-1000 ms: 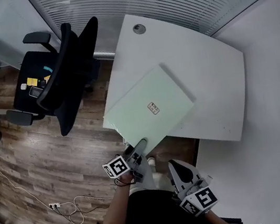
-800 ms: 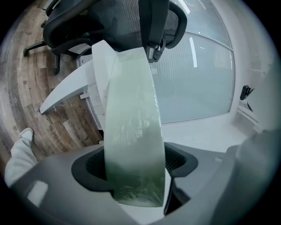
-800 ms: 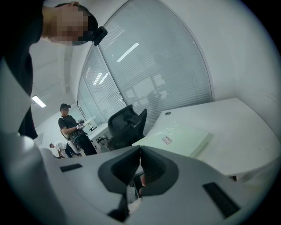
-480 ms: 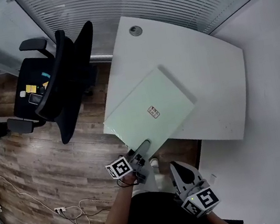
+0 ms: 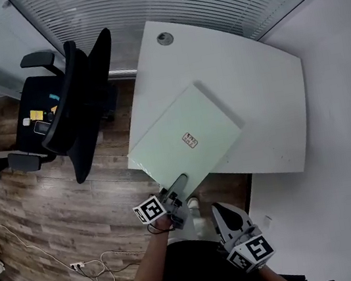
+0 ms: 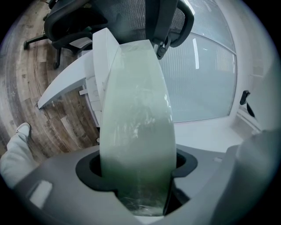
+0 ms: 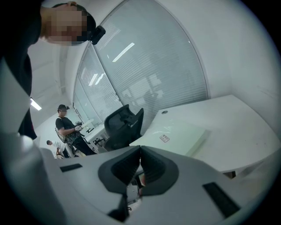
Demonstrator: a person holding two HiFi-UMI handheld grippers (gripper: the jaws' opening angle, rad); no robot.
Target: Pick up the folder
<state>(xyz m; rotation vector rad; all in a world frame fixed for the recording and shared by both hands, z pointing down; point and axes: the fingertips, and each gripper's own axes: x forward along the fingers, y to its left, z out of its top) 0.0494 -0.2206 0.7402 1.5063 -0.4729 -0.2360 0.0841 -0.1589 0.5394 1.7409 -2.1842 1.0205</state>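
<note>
A pale green folder (image 5: 185, 140) with a small label lies flat over the near left corner of the white desk (image 5: 254, 90), its near corner jutting past the desk edge. My left gripper (image 5: 173, 189) is shut on that near corner; in the left gripper view the folder (image 6: 136, 127) fills the space between the jaws, seen edge-on. My right gripper (image 5: 226, 213) hangs below the desk's front edge, away from the folder, jaws shut with nothing in them. The right gripper view shows the folder (image 7: 173, 134) on the desk from afar.
A black office chair (image 5: 75, 100) stands left of the desk on the wooden floor. A round cable port (image 5: 164, 38) sits at the desk's far corner. Cables (image 5: 84, 268) trail on the floor. People stand in the distance (image 7: 68, 127).
The folder and both grippers hold nearly the same place; the head view has shifted slightly, and the folder has edged a little to the left.
</note>
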